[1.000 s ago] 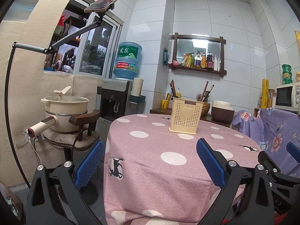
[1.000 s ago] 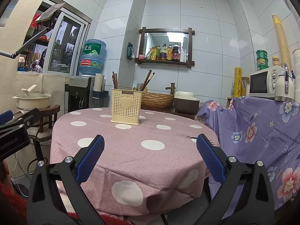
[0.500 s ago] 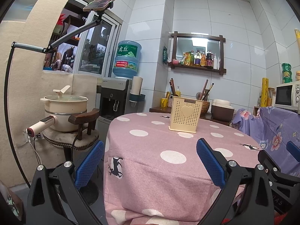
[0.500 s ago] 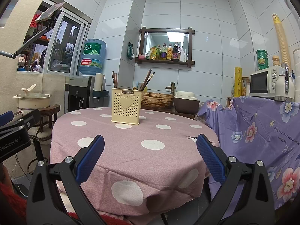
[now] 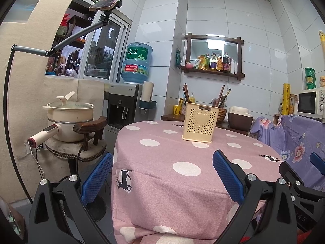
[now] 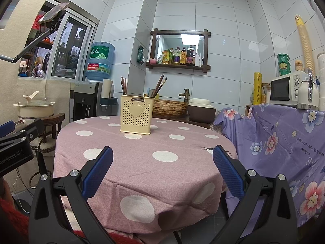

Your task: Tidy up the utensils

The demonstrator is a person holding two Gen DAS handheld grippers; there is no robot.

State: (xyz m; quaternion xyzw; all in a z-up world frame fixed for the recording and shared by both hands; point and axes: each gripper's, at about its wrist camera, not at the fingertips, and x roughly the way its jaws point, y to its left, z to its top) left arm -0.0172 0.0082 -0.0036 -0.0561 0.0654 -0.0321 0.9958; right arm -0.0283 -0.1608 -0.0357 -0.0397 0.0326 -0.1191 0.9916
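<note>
Centre frame, the cream perforated plastic utensil caddy already holds dark chopsticks; my left gripper and right gripper hang spread wide and empty, so sorting looks largely finished.

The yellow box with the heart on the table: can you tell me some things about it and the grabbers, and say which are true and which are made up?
1. The yellow utensil holder stands upright on the pink dotted tablecloth. True.
2. The right gripper is squeezing a spoon. False: its fingers are spread wide with nothing between them.
3. Chopsticks stick up out of the holder. True.
4. The left gripper touches the holder. False: it is open and well short of it.
5. The holder lies tipped over. False: it stands upright.
</note>
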